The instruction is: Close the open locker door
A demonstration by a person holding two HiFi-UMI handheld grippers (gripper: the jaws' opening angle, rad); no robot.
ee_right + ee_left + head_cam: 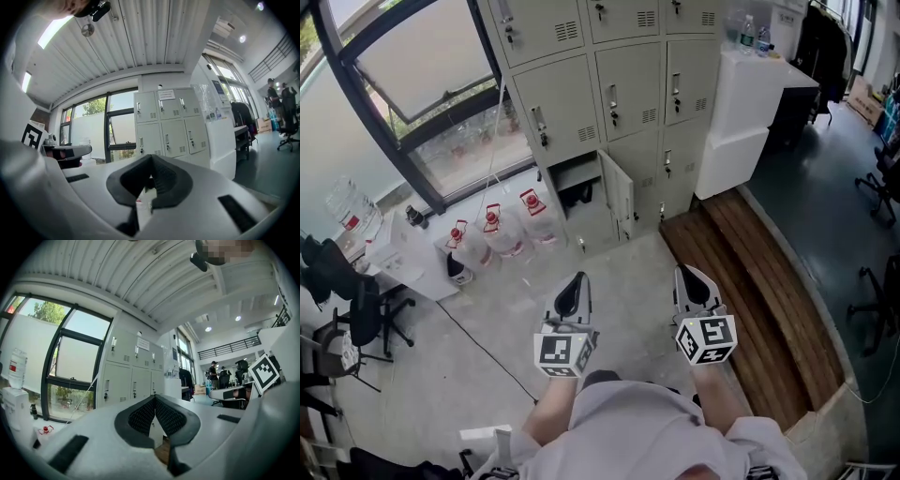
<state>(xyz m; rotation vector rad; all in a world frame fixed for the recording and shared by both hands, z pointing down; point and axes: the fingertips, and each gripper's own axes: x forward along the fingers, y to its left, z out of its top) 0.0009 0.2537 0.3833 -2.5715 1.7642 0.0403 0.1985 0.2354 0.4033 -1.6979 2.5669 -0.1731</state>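
Note:
A bank of grey lockers [609, 84] stands ahead against the wall. In its bottom row one door [619, 195] hangs open, swung out to the right of its dark compartment [577, 187]. My left gripper [577, 279] and right gripper [686, 274] are side by side over the concrete floor, well short of the lockers. Both point toward them. Each gripper is shut with its tips touching and nothing between them. In the left gripper view the lockers [131, 380] rise beyond the left gripper [154, 399]. In the right gripper view the lockers [168, 126] rise beyond the right gripper [151, 159].
Three water jugs with red caps [492, 230] stand left of the open locker by the window. A white cabinet [741, 122] sits right of the lockers. A wooden platform [750, 281] runs along the right. Office chairs [356, 309] are at the left, and a cable [478, 342] crosses the floor.

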